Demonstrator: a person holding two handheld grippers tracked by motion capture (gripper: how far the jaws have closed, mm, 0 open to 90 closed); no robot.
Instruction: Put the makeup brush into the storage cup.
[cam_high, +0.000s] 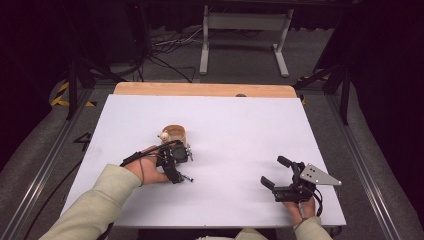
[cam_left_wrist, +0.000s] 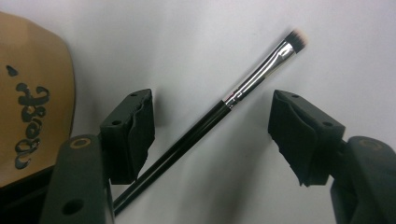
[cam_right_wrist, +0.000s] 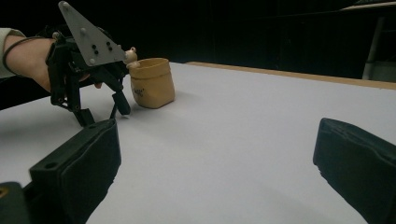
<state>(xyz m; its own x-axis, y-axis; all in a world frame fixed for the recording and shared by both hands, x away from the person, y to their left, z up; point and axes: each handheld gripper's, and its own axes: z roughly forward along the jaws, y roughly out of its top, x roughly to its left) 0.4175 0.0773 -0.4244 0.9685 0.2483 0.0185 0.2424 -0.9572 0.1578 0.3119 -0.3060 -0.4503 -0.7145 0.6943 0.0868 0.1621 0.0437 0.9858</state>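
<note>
Where the white tabletop (cam_high: 225, 130) meets its near edge, the right gripper (cam_high: 276, 172) rests low, held by the person's right hand (cam_high: 300, 206), well apart from the tan pouch (cam_high: 175, 134) and nearer the camera than it. Its jaws stand wide apart with nothing between them; the right gripper view confirms bare tabletop between the two black pads. A grey three-cornered plate (cam_high: 318, 175) sits on top of this gripper.

Just nearer than the pouch, the left gripper (cam_left_wrist: 212, 126) is held by the left hand (cam_high: 150, 172), sleeve in pale cloth. Its jaws are wide, one to each side of a makeup brush (cam_left_wrist: 224, 105) lying flat on the tabletop. The brush has a black handle, a silver ferrule and a short dark tip, and lies aslant between the jaws. No contact between pads and brush is evident.

The pouch stands upright and open-topped, just beside the left gripper, with dark lettering on its side. A small pale object at its rim cannot be identified.

Beyond the pouch, a wooden strip (cam_high: 205, 90) borders the far edge of the tabletop.
</note>
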